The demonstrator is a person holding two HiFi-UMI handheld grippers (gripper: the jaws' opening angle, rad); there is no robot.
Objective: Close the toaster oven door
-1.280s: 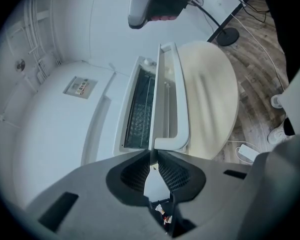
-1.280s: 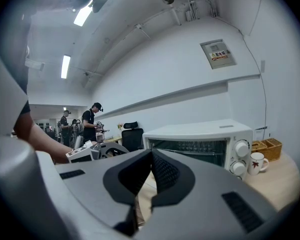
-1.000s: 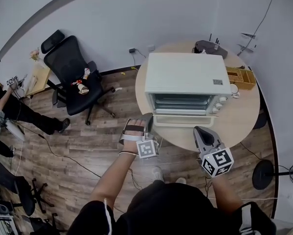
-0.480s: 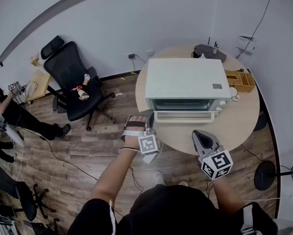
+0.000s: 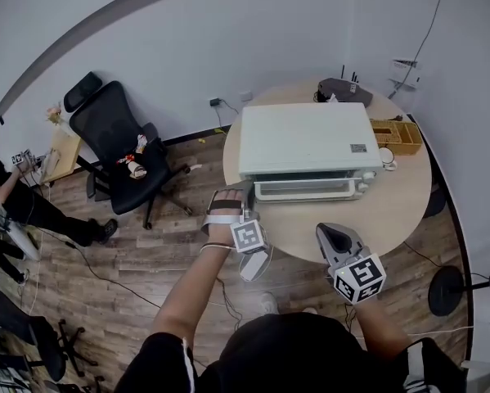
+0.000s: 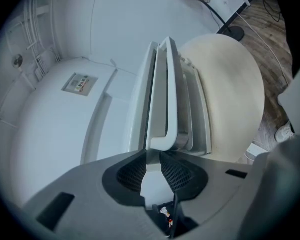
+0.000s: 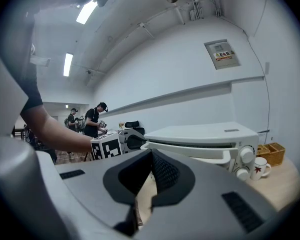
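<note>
Your toaster oven sits on the round table, set back from the near rim so a strip of bare tabletop lies before it. Its door stands up against the front; whether it is fully seated I cannot tell. On the oven's right a mug and a wooden box crowd the side, and a black device sits behind. To the left the table edge drops to open wooden floor, with the office chair well apart, so that side is your free room. Your left gripper is at the oven's front left corner, just over the table's left rim. Its jaws have just been opening and now stand a little apart, the end of the door handle just beyond the tips, nothing pressed between them. Your left forearm reaches forward, tilted slightly down. Your right gripper hangs near the table's near edge, pointing at the oven's front and clear of it, jaw tips together on nothing.
</note>
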